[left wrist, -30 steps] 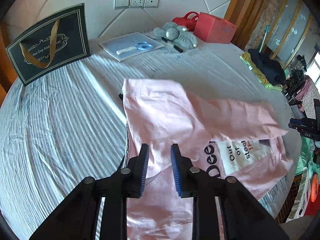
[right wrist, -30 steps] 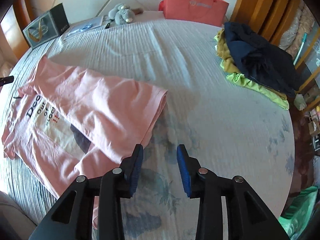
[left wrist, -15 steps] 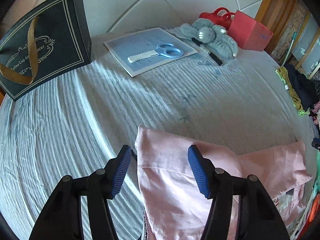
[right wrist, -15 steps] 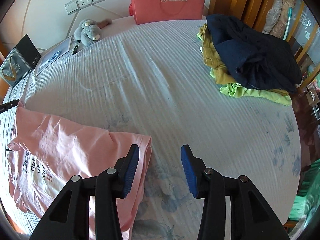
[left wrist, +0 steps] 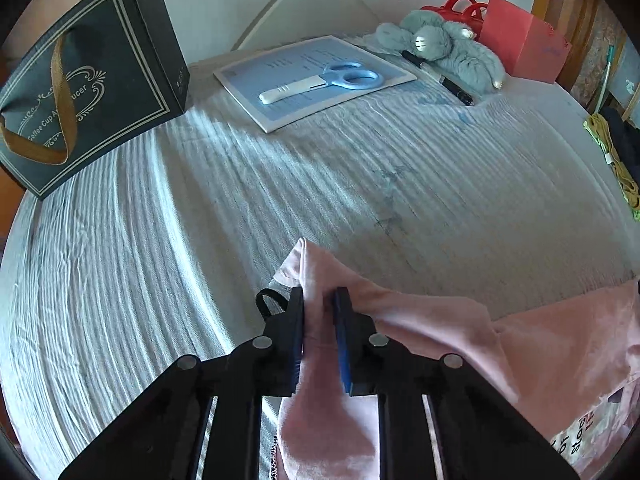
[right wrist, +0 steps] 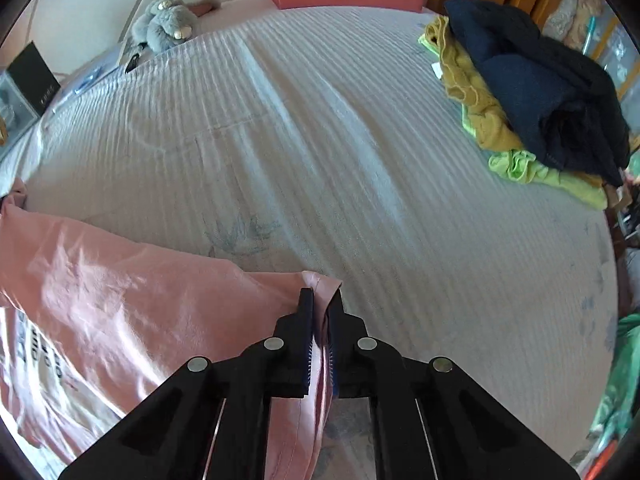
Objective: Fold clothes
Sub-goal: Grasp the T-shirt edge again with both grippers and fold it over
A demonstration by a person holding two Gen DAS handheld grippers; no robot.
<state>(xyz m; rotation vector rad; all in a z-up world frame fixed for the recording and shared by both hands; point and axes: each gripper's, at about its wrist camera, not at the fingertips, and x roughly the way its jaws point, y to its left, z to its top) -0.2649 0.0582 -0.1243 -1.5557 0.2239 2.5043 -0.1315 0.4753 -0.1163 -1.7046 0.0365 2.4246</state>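
Note:
A pink T-shirt with a printed panel lies partly folded on the striped grey-white bedspread. My left gripper is shut on a corner of the pink cloth, with a black loop showing beside its left finger. In the right wrist view the same pink T-shirt spreads to the left. There my right gripper is shut on its other folded corner, near the front of the bed.
At the back stand a dark gift bag, a blue sheet with scissors, a grey plush toy, a black pen and a red bag. A heap of navy, mustard and green clothes lies at right.
Both grippers were open and have closed on corners of the pink T-shirt. Each has also moved forward and lower toward the cloth's edge.

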